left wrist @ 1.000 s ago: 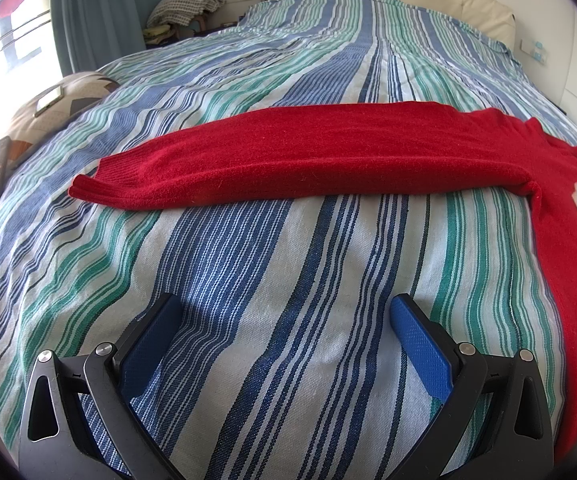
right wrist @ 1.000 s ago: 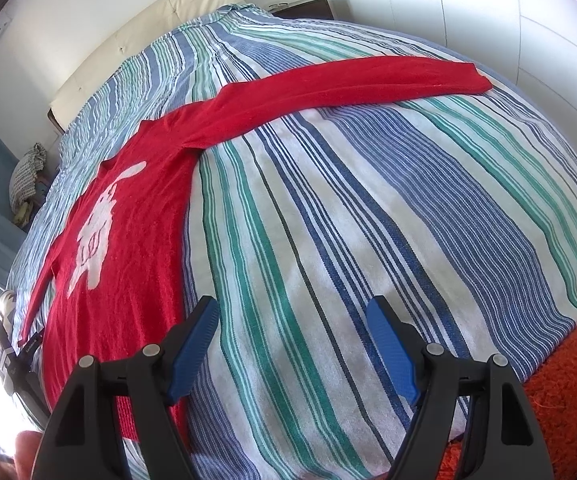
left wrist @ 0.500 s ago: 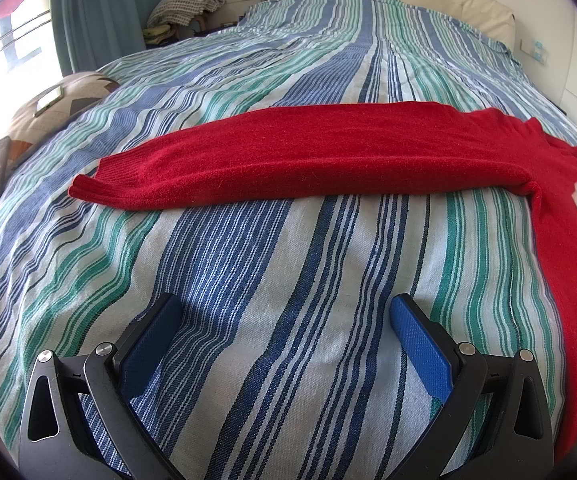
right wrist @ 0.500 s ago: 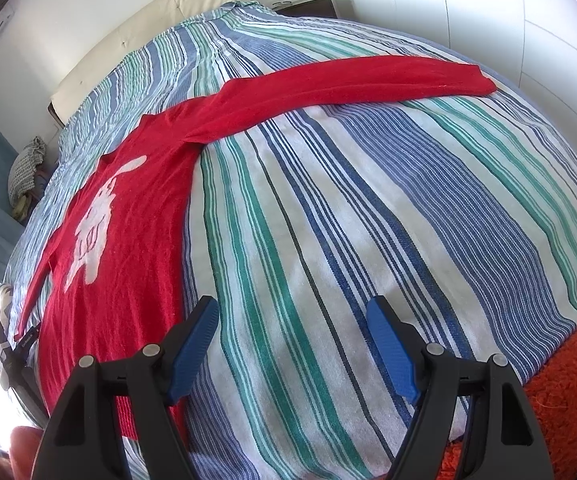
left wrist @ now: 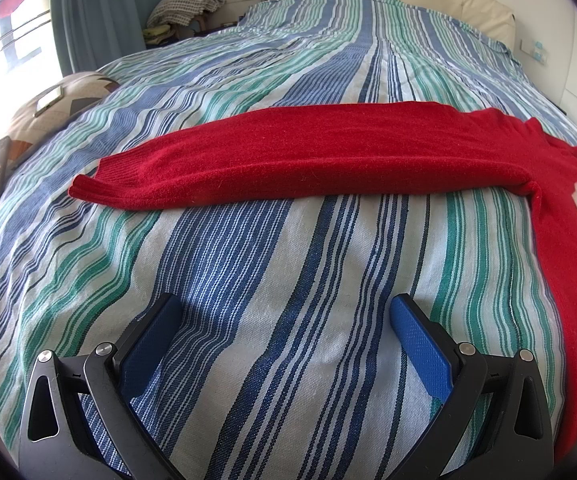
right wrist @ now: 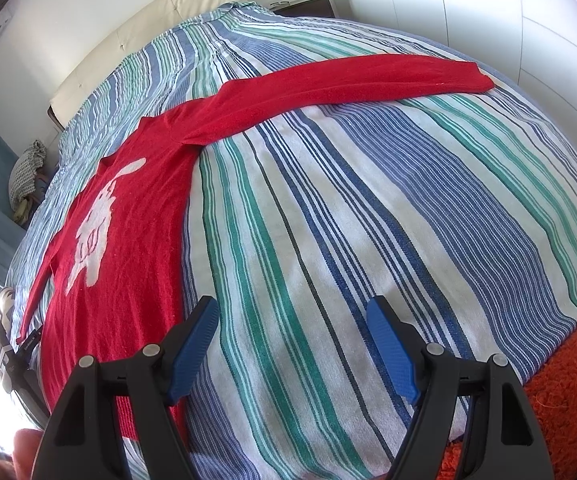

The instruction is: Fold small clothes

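Nothing moved since before | left view: my left gripper spread, empty, red sweater sleeve far across bed | right view: right gripper spread, empty, other sleeve far-right | folding unstarted; next I'd reach a cuff.

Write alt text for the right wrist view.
A red sweater with a white figure on its front lies flat on a striped bedspread, one sleeve stretched out sideways. The right tool hovers open in the foreground over bare bedspread, holding nothing.
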The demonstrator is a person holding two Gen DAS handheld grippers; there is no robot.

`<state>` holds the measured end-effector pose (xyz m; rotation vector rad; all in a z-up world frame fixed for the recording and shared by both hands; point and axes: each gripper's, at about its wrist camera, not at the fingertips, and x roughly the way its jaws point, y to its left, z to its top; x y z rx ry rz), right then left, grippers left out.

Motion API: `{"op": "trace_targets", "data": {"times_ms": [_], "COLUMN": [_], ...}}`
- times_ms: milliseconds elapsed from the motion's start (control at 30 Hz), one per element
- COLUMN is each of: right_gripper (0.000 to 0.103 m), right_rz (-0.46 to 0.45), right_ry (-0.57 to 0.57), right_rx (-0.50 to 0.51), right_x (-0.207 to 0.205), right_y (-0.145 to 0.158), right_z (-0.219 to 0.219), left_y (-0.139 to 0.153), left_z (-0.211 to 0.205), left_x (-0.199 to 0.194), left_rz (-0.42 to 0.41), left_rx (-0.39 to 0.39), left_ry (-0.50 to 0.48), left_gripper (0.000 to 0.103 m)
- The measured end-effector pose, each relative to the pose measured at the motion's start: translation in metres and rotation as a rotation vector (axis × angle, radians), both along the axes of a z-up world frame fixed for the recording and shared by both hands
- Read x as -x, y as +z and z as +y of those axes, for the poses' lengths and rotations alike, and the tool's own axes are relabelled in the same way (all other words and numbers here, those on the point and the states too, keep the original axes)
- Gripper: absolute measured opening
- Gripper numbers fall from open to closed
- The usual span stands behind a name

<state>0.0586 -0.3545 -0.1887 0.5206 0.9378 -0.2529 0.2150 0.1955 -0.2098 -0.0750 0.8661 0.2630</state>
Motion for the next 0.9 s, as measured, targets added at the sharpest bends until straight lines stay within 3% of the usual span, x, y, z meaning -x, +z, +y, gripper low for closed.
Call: {"op": "trace_targets", "data": {"times_ms": [900], "right_gripper": [0.076], "right_rz": [-0.004], "right_ry": [-0.014], "right_rx": [-0.02], "right_x": [0.0026], "right_y": [-0.0005], "right_z": [-0.0022], "left_y": [-0.0002], "left_z": [0.0001], "left_x": [-0.0001], "left_rz": [0.0], "left_rx": [0.0], "left_ry": [0.0], "left_gripper": [0.103]}}
